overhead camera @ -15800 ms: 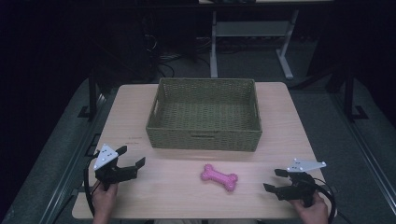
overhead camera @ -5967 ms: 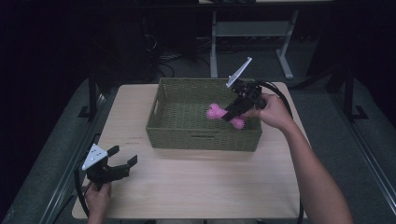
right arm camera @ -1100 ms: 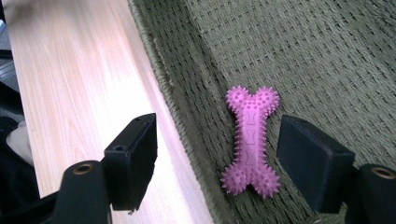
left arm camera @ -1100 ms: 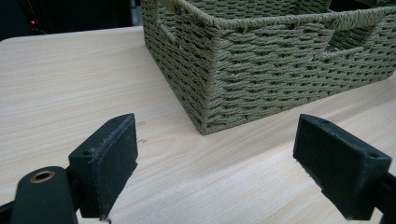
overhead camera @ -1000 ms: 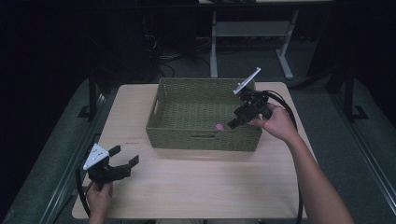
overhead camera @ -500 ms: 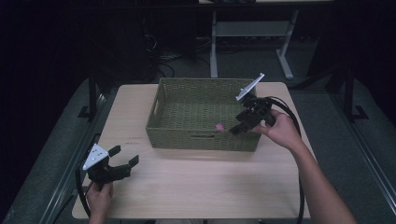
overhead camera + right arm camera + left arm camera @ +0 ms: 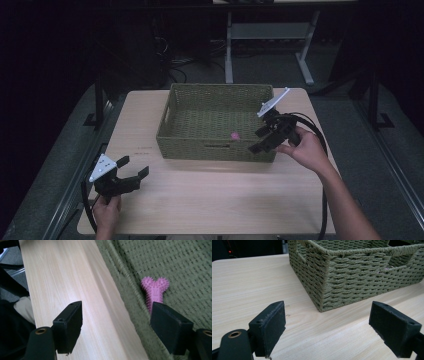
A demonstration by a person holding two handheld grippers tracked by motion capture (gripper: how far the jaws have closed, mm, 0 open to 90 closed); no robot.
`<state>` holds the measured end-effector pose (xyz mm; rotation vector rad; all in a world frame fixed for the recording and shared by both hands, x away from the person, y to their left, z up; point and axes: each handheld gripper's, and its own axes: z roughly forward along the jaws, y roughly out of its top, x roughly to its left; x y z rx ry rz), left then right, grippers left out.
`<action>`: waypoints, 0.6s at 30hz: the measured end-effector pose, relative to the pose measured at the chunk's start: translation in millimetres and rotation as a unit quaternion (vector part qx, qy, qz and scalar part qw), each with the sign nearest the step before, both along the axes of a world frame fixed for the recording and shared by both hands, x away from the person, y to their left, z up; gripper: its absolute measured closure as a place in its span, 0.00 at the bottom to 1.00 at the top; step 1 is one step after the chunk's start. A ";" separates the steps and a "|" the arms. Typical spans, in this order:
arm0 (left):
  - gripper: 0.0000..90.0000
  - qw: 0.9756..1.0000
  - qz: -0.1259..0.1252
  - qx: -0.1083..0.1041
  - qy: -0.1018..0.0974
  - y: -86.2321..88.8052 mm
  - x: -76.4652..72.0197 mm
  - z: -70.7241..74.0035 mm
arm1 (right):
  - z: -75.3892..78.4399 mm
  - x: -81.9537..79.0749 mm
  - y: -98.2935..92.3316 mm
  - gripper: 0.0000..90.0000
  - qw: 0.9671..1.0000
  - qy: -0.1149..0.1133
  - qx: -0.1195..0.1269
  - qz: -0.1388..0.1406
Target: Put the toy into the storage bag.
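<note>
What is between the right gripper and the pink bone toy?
The basket's near wall partly is. The right gripper hangs open above that wall's right end, and the pink bone toy lies inside on the basket floor, just past it.

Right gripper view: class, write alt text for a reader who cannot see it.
A pink spiky bone-shaped toy lies on the woven floor of a green wicker basket, partly behind one jaw of the open, empty right hand-held gripper. The basket's rim runs diagonally between the jaws, with the light wooden table beside it.
</note>
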<state>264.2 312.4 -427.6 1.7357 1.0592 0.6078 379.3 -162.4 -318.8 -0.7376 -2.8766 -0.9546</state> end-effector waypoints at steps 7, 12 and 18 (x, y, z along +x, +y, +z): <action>0.15 1.000 0.001 0.000 0.000 0.4 0.3 -0.1 | -6.8 -11.8 -3.9 0.28 1.000 -0.003 0.005 -0.002; 0.15 1.000 0.000 0.000 0.000 0.2 0.0 0.1 | -12.7 -20.2 -6.0 0.28 1.000 -0.006 0.006 0.001; 0.15 1.000 -0.001 0.002 -0.001 -0.5 -0.1 0.1 | -20.6 -26.9 -8.4 0.28 1.000 -0.004 0.007 0.000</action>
